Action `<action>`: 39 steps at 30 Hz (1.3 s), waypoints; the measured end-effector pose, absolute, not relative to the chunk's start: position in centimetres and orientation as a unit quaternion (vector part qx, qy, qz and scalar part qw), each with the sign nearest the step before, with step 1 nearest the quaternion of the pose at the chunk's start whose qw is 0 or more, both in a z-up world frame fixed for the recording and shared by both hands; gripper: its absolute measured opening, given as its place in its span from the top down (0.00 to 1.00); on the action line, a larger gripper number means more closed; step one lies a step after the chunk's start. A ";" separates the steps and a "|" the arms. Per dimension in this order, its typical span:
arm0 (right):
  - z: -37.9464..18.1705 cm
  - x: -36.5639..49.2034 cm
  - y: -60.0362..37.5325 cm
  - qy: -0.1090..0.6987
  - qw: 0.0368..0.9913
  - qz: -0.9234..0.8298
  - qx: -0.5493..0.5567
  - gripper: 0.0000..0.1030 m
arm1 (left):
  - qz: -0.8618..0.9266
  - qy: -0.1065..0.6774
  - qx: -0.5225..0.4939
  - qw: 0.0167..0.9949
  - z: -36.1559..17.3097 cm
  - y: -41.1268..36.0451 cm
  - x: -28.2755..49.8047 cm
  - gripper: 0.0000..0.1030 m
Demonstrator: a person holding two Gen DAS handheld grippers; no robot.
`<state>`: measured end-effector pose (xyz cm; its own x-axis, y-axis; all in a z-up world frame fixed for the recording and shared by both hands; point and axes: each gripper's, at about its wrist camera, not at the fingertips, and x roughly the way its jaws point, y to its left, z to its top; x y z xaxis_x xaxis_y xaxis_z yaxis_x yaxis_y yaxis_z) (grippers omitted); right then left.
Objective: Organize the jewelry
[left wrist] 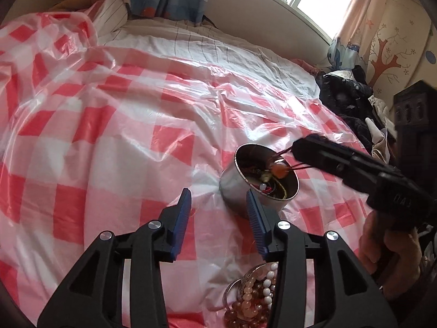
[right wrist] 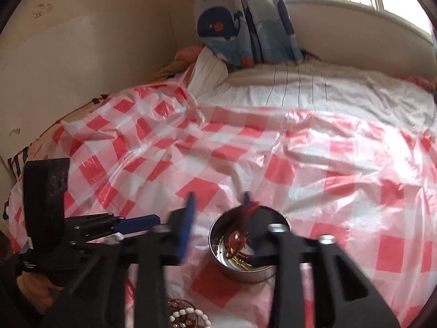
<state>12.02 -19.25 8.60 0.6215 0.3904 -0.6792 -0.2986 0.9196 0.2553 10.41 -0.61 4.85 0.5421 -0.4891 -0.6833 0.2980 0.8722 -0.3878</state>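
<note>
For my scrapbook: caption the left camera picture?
Right gripper drops a red-corded bead into the metal tin.

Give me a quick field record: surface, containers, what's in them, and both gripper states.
surface: red-and-white checked plastic sheet over a bed
tin: round metal tin, upright, open, jewelry inside
pendant: orange bead pendant on red cord, over the tin
bead pile: pink and white bead strands in a second container
left gripper: open, nothing between pads
right gripper: open, above tin

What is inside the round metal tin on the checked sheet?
The metal tin holds an orange bead on red cord, a gold chain and small tangled pieces. Its wall and the jewelry itself hide the bottom.
</note>
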 end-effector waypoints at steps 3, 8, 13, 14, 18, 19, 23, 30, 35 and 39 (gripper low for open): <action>6.3 10.9 -19.7 0.416 0.889 0.177 0.065 0.30 | -0.226 0.429 -0.108 0.868 4.5 -0.7 9.9 0.62; 6.3 7.3 -21.2 0.413 0.893 0.163 0.076 0.30 | -0.248 0.427 -0.082 0.866 4.6 -1.9 8.3 0.60; 5.8 3.9 -21.9 0.423 0.893 0.140 0.064 0.30 | -0.293 0.444 -0.033 0.846 3.5 -4.1 6.1 0.60; 5.5 3.1 -21.9 0.427 0.892 0.133 0.060 0.30 | -0.305 0.444 -0.016 0.842 3.4 -4.8 5.8 0.60; 4.5 0.2 -22.1 0.437 0.892 0.107 0.045 0.30 | -0.328 0.441 0.032 0.835 3.3 -6.5 4.6 0.60; 4.5 -0.1 -22.1 0.436 0.893 0.104 0.040 0.30 | -0.327 0.442 0.041 0.834 3.2 -6.8 4.4 0.60; 4.5 -0.1 -21.6 0.438 0.891 0.117 0.031 0.37 | -0.323 0.444 0.073 0.833 2.9 -7.4 4.1 0.64; 4.2 -0.1 -21.6 0.441 0.890 0.110 0.026 0.41 | -0.324 0.431 0.143 0.830 2.6 -8.9 3.0 0.79; 4.1 0.0 -21.6 0.442 0.890 0.106 0.028 0.41 | -0.342 0.432 0.129 0.825 3.0 -8.8 3.1 0.94; 4.0 0.1 -21.7 0.444 0.889 0.105 0.030 0.41 | -0.351 0.425 0.044 0.833 4.3 -6.7 4.4 0.94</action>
